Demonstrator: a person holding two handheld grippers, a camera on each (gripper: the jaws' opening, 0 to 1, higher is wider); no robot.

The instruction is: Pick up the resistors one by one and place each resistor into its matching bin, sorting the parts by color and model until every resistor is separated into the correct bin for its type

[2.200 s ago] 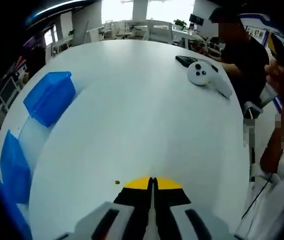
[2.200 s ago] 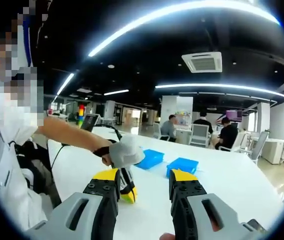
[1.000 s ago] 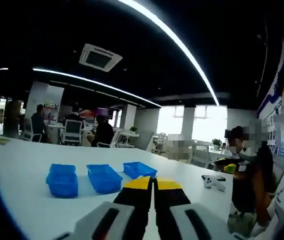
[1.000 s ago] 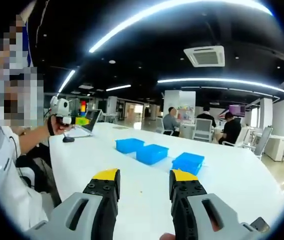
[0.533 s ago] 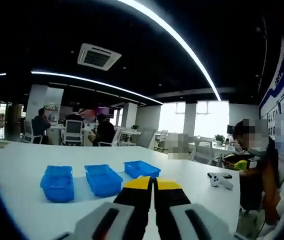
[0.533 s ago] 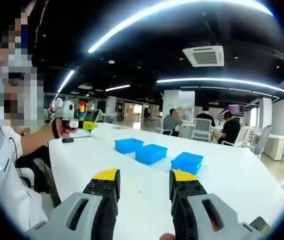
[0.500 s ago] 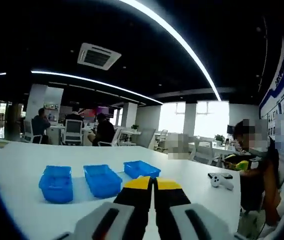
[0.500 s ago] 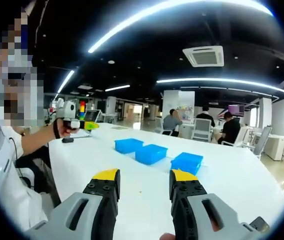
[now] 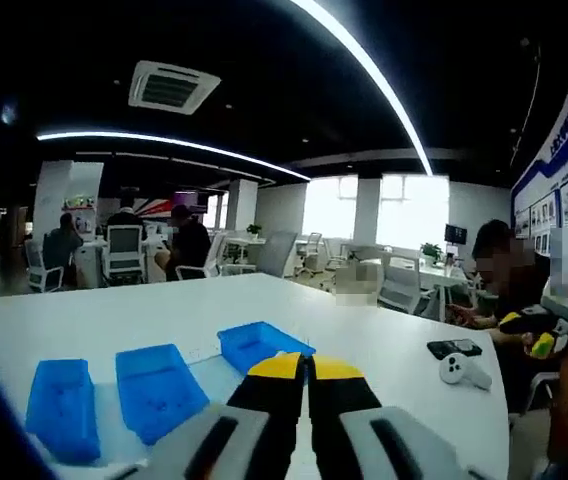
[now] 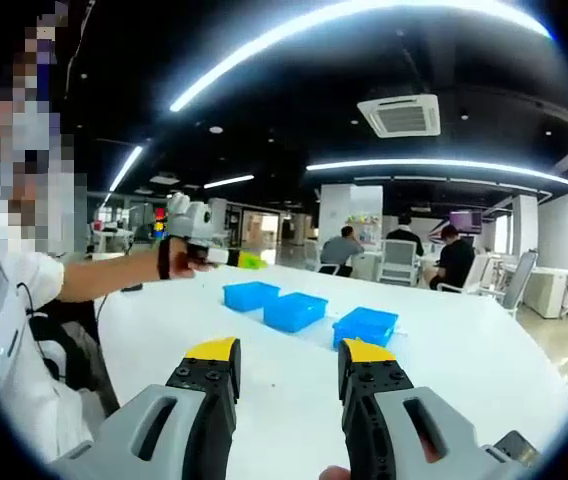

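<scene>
Now nearer the three blue bins (image 9: 154, 385), left hand-held gripper (image 9: 307, 366) clenched, load not discernible | right hand-held gripper (image 10: 288, 352) released, empty, above bench (image 10: 464, 360) | no resistors discernible | likely carrying toward a bin.

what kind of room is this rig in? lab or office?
Looks like an open-plan office, not a lab: people sit at desks in the background, a ceiling air vent hangs among long strip lights, and the blue bins stand on a big white table.
</scene>
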